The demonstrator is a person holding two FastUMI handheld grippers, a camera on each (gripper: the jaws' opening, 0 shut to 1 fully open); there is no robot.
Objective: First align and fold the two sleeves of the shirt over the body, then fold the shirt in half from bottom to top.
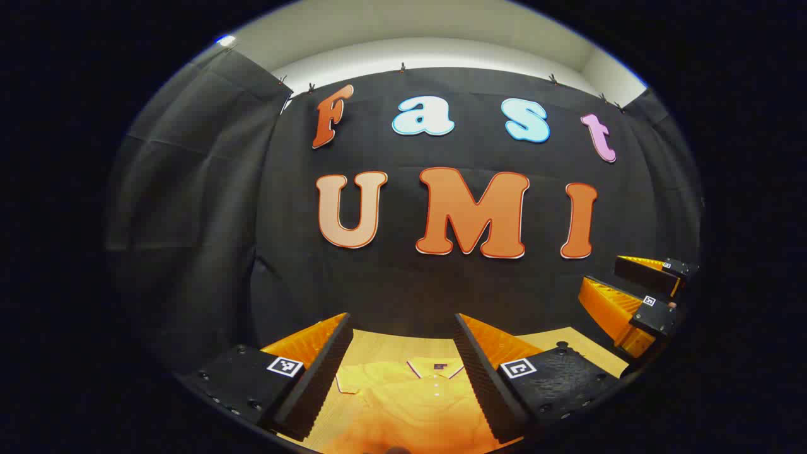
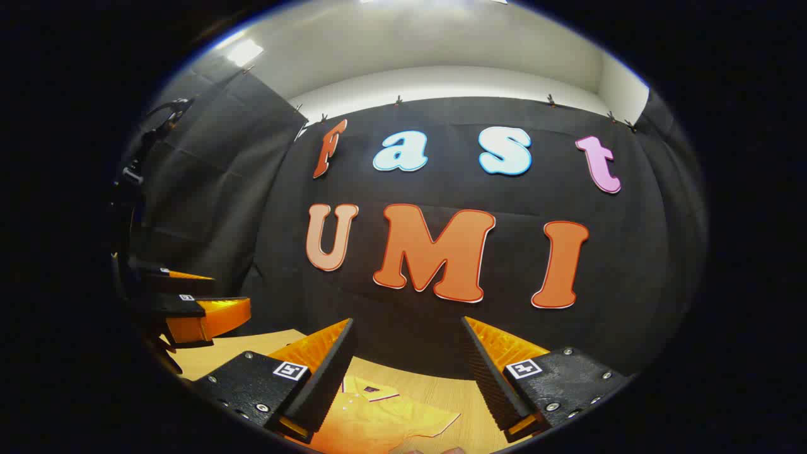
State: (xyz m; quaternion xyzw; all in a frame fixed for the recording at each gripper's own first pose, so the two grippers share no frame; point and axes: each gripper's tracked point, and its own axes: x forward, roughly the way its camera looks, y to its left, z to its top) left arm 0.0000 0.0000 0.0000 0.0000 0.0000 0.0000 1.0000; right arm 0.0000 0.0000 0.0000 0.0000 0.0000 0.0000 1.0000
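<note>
Two grippers hang above a yellow short-sleeved polo shirt [image 1: 403,394] lying flat on the pale wooden table [image 1: 378,343], and nothing is gripped yet. The left gripper [image 1: 403,328] has its fingers spread wide over the shirt's collar; the right gripper [image 2: 406,331], fingers equally apart, sits over the shirt's sleeve side. The collar points toward the black cloth wall, so the shirt's long axis seems to run from the hem, nearest the person, out to that wall. For the sleeve fold, I'd pinch each sleeve near its cuff edge, keeping both level, then carry them inward across the body.
</note>
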